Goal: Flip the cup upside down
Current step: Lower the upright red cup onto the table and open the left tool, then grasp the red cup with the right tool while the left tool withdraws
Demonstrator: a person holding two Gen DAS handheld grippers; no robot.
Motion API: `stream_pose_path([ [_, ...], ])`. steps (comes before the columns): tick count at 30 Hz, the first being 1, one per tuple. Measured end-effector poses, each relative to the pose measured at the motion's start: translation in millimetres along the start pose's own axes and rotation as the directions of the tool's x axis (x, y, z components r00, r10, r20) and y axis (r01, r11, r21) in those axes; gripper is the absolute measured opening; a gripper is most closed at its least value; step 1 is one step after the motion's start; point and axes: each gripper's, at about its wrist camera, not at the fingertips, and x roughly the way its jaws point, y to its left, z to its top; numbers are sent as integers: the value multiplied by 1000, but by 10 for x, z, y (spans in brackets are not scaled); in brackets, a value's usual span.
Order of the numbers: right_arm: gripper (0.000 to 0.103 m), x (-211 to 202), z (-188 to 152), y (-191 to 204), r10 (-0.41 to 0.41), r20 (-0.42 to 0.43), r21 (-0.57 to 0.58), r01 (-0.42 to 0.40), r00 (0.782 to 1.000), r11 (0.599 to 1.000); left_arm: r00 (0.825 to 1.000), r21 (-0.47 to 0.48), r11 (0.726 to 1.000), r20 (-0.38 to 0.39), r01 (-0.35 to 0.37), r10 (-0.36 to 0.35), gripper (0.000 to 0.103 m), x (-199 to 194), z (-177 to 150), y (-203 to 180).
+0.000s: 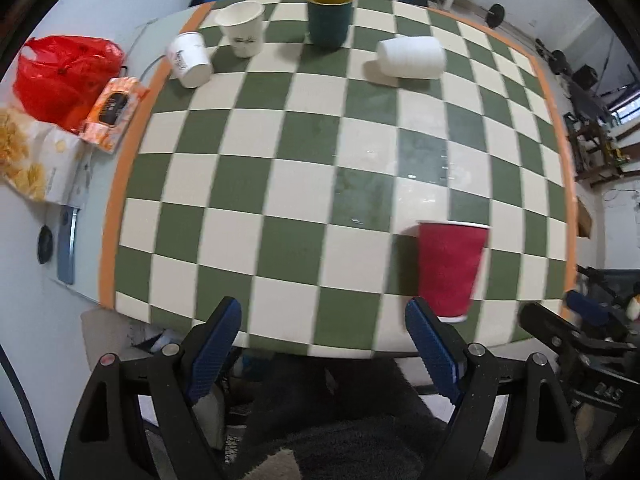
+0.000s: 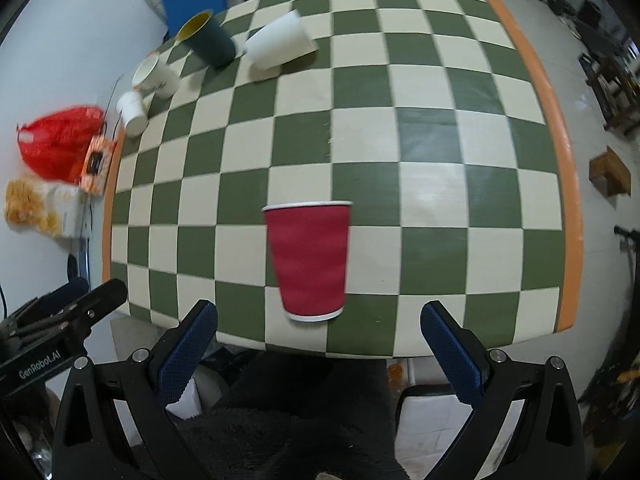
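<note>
A red paper cup (image 2: 308, 258) stands upright, mouth up, on the green and cream checkered table (image 2: 440, 148) near its front edge. In the left wrist view the red cup (image 1: 450, 270) is at the right. My right gripper (image 2: 320, 320) is open and empty, just short of the cup, which lines up between its blue pads (image 2: 186, 354). My left gripper (image 1: 322, 320) is open and empty at the table's front edge, left of the cup. The right gripper also shows at the right edge of the left wrist view (image 1: 580, 336).
At the far side stand a dark green cup (image 1: 330, 16) with a yellow inside and a white cup (image 1: 242, 28), both upright. Two white cups (image 1: 412, 57) (image 1: 189, 59) lie on their sides. A red bag (image 1: 64, 76) and snack packs (image 1: 112, 114) lie left of the table.
</note>
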Motion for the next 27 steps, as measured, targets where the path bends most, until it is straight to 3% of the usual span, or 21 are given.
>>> stream_pose_path([
  [2, 103, -29, 49, 125, -58, 24, -95, 60, 998, 994, 1000, -11, 1000, 1, -4, 4, 84, 74, 17, 44],
  [4, 103, -54, 116, 299, -152, 62, -249, 163, 986, 955, 1000, -21, 999, 0, -31, 31, 92, 192, 49, 100],
  [6, 103, -40, 154, 496, -247, 127, -433, 278, 961, 858, 999, -24, 999, 6, -48, 48, 93, 314, 75, 104],
  [7, 103, -8, 158, 592, -290, 162, -519, 331, 943, 788, 998, -21, 998, 9, -59, 59, 93, 398, 91, 89],
  [9, 103, 117, 135, 783, -367, 233, -680, 420, 901, 601, 998, -17, 998, -2, -66, 66, 93, 550, 97, 71],
  [12, 103, 420, 30, 991, -444, 302, -845, 452, 844, 285, 998, -27, 998, -44, -53, 52, 93, 785, 118, 44],
  [16, 103, 847, -297, 1082, -472, 399, -916, 368, 786, -160, 996, -40, 998, -85, -45, 41, 93, 1001, 105, 20],
  [19, 103, 1113, -604, 987, -454, 472, -847, 246, 756, -470, 994, -45, 998, -106, -45, 40, 93, 1132, 93, 8],
  [20, 103, 1186, -687, 951, -436, 500, -804, 214, 748, -555, 993, -48, 998, -114, -43, 37, 93, 1169, 91, 9],
  [22, 103, 1299, -846, 845, -386, 551, -689, 142, 740, -711, 991, -53, 997, -123, -51, 45, 93, 1243, 96, 22],
  [23, 103, 1339, -897, 798, -364, 563, -640, 113, 742, -760, 990, -56, 997, -131, -53, 45, 93, 1279, 96, 30],
  [25, 103, 1407, -964, 697, -321, 582, -534, 53, 747, -844, 988, -71, 996, -145, -56, 45, 93, 1359, 94, 58],
  [27, 103, 1477, -1007, 625, -281, 590, -435, 5, 757, -901, 986, -83, 995, -161, -61, 47, 93, 1444, 89, 92],
])
